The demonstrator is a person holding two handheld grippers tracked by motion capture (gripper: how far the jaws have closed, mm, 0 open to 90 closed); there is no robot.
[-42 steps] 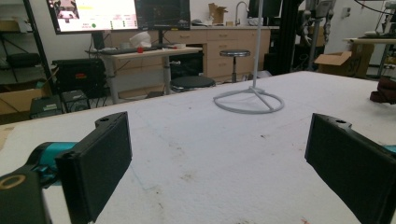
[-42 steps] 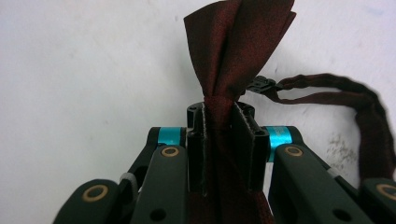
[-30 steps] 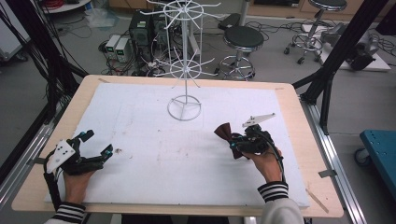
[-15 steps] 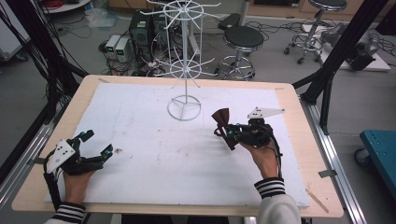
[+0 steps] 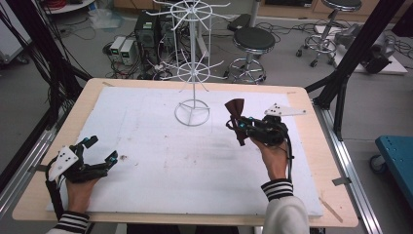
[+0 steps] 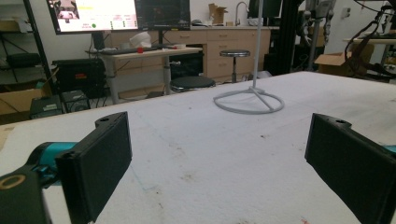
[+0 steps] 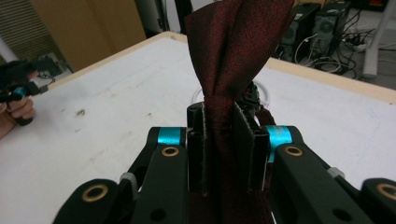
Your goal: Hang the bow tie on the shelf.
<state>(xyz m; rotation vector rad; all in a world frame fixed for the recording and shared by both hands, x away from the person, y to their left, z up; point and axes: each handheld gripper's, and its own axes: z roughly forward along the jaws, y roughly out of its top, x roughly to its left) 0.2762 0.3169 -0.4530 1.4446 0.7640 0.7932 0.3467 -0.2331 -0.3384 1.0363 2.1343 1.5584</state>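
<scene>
Left gripper (image 5: 100,163) rests low near front-left of tabletop (image 5: 146,146), fingers (image 6: 100,161) wide apart w/ nothing between. Right gripper (image 5: 237,126) farther in, fingers clamped on dark red bow tie (image 7: 233,51), lifted off tabletop, near wire rack (image 5: 192,105) beyond.

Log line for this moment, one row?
right gripper: shut on bow tie, off the table | left gripper: open, nothing between jaws, low over the table | rack: bare

Bow tie (image 7: 233,42) dark red, fine sheen; rack (image 5: 193,73) white wire; tabletop (image 5: 146,146) white, wood-edged; cuffs (image 5: 277,189) black-white striped.
</scene>
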